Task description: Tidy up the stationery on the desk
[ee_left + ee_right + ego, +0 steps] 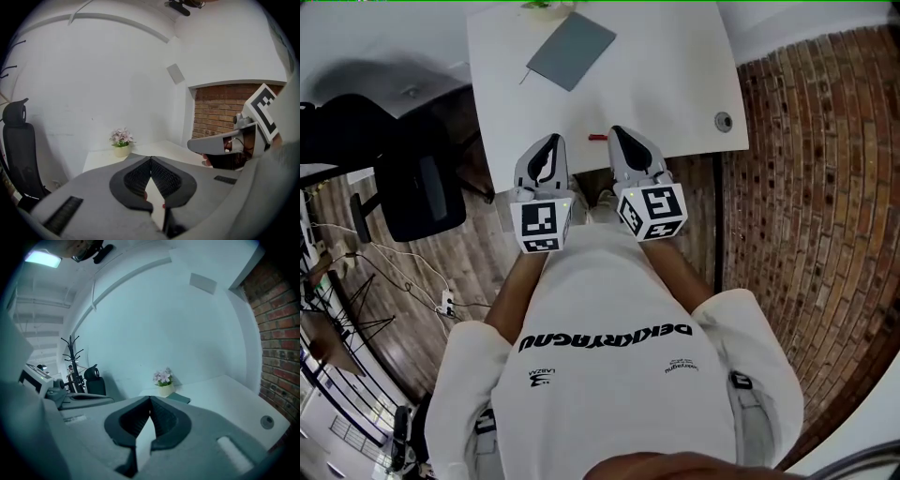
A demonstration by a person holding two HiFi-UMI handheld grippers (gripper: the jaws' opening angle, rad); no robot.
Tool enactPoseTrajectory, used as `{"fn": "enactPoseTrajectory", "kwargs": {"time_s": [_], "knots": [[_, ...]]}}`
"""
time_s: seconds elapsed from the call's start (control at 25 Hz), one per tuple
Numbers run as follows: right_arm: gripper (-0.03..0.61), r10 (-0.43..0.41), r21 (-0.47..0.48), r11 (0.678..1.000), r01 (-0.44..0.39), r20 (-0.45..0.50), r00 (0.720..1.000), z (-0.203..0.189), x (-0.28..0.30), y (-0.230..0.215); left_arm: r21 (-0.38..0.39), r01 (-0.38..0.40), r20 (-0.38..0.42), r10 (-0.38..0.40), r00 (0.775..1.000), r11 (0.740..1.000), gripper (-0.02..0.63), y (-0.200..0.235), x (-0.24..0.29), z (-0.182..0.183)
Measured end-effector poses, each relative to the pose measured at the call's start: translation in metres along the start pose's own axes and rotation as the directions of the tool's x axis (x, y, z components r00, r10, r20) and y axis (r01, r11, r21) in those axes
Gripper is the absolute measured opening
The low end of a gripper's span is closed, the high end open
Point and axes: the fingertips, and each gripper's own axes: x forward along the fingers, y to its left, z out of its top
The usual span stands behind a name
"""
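The only container is a small pale pot (121,150) at the far edge of the white surface (675,75), holding pink flowers. In the head view it is cut off by the top edge.

A red pen (597,137) lies at the near edge of the surface, long axis running left to right, between the two gripper tips. Which end is its tip is too small to tell. A grey notebook (572,50) lies further back, turned diagonally, with a thin line at its near-left corner that I cannot identify.

The left gripper (150,159) and right gripper (150,399) hang side by side over the near edge, each with its jaws closed tip to tip and holding nothing.

A round grommet (724,121) sits at the surface's near right.
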Motion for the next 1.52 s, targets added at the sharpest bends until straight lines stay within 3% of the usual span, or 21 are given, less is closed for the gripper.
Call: {"fn": "enactPoseTrajectory", "kwargs": {"time_s": [0.32,0.68,1.2,1.52], "knots": [[0.002,-0.076,0.037,0.996,0.077,-0.03,0.997,0.0,0.046,-0.008,-0.028,0.049,-0.012,-0.05,0.999,0.998,-0.002,0.033,0.036,0.01],[0.009,-0.063,0.087,0.994,0.069,-0.073,0.995,-0.004,0.1,-0.03,-0.03,0.109,-0.066,-0.111,0.992,0.994,0.04,0.058,0.096,0.019],[0.096,-0.081,0.244,0.961,0.132,-0.206,0.975,-0.049,0.168,-0.08,-0.072,0.067,-0.201,-0.08,0.976,0.995,0.114,0.107,0.191,-0.011],[0.126,-0.099,0.303,0.936,0.178,-0.258,0.961,-0.071,0.207,-0.096,-0.052,0.097,-0.279,-0.108,0.954,0.994,0.135,0.126,0.24,-0.029]]}}
